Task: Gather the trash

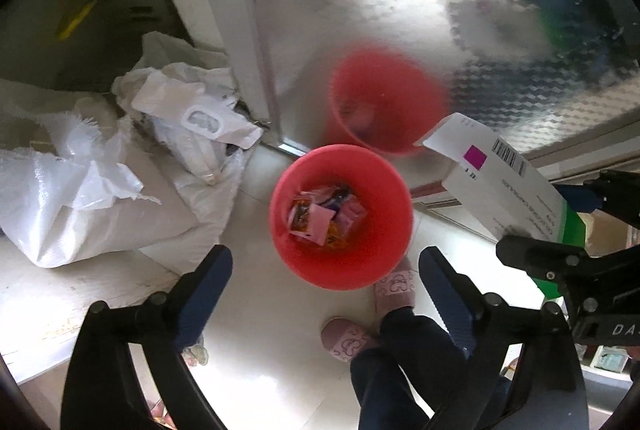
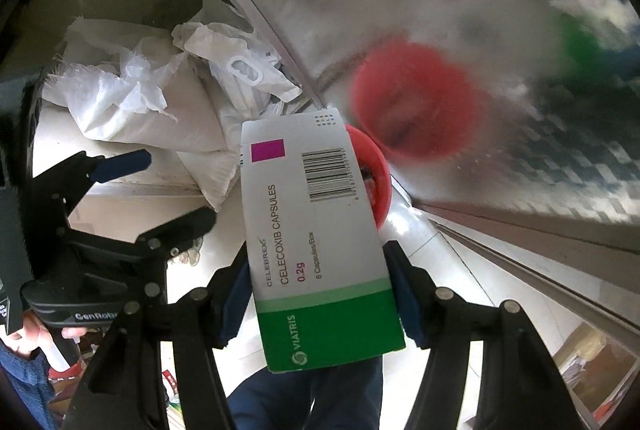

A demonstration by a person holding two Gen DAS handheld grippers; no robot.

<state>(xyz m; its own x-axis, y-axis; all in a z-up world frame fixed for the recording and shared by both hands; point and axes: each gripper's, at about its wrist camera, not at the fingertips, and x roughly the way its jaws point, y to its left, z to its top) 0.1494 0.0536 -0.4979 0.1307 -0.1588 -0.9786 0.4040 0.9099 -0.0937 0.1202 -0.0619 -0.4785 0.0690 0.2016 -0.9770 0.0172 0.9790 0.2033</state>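
Observation:
A red bin [image 1: 342, 216] stands on the white floor, holding several small wrappers [image 1: 326, 216]. My left gripper [image 1: 326, 264] is open and empty, hovering above the bin's near rim. My right gripper [image 2: 322, 288] is shut on a white and green capsule box [image 2: 316, 226], held up and to the right of the bin. In the left wrist view the box [image 1: 504, 181] and right gripper [image 1: 560, 226] show at the right. The box hides most of the bin [image 2: 378, 181] in the right wrist view.
A reflective glass door [image 1: 400, 9] behind the bin mirrors it as a red blur [image 1: 384, 97]. White woven sacks and plastic packaging [image 1: 120, 165] lie at the left. The person's legs and pink slippers [image 1: 394, 290] stand close to the bin's near side.

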